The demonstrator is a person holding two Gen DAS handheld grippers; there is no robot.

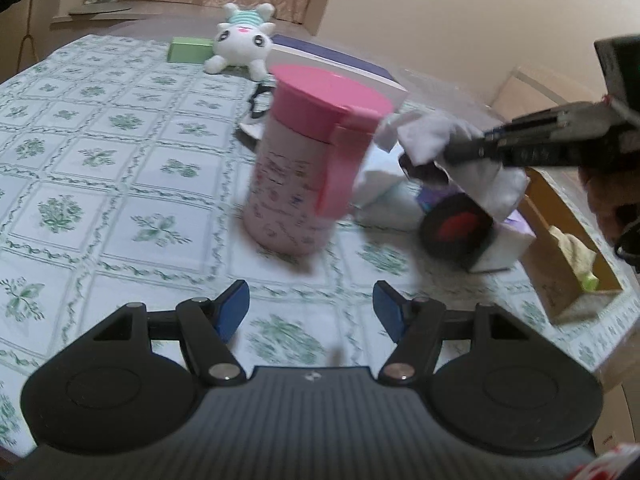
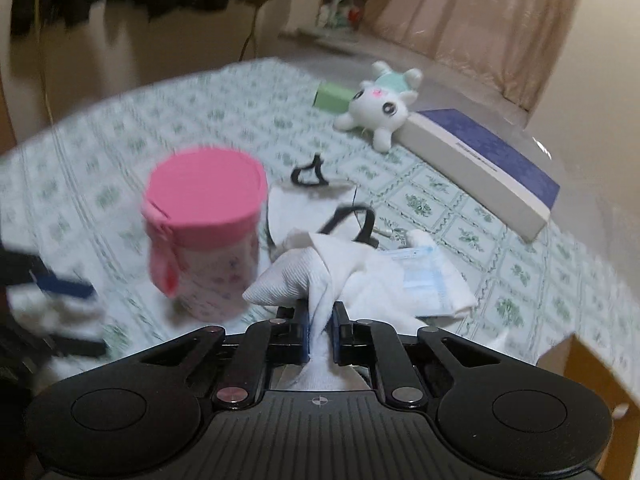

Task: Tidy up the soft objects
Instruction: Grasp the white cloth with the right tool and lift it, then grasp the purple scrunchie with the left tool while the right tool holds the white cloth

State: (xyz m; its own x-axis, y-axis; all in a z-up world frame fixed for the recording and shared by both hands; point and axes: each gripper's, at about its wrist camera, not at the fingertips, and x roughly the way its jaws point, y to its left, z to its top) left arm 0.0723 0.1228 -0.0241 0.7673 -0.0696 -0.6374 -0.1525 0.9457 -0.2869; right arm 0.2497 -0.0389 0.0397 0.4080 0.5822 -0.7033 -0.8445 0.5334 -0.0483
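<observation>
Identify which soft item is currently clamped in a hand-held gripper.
The white cloth, pinched in the right hand-held gripper. The white plush toy lies untouched at the table's far end.

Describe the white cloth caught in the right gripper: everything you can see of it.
The white cloth is soft, finely ribbed fabric, bunched and creased. The right gripper has its jaws shut on a gathered fold, so one puffed end sticks out toward the pink-lidded container, while the rest drapes down over a pile of white items with a light blue face mask. In the left wrist view it hangs off the jaws above the green-patterned tablecloth. Whether any part still touches the pile cannot be told.
</observation>
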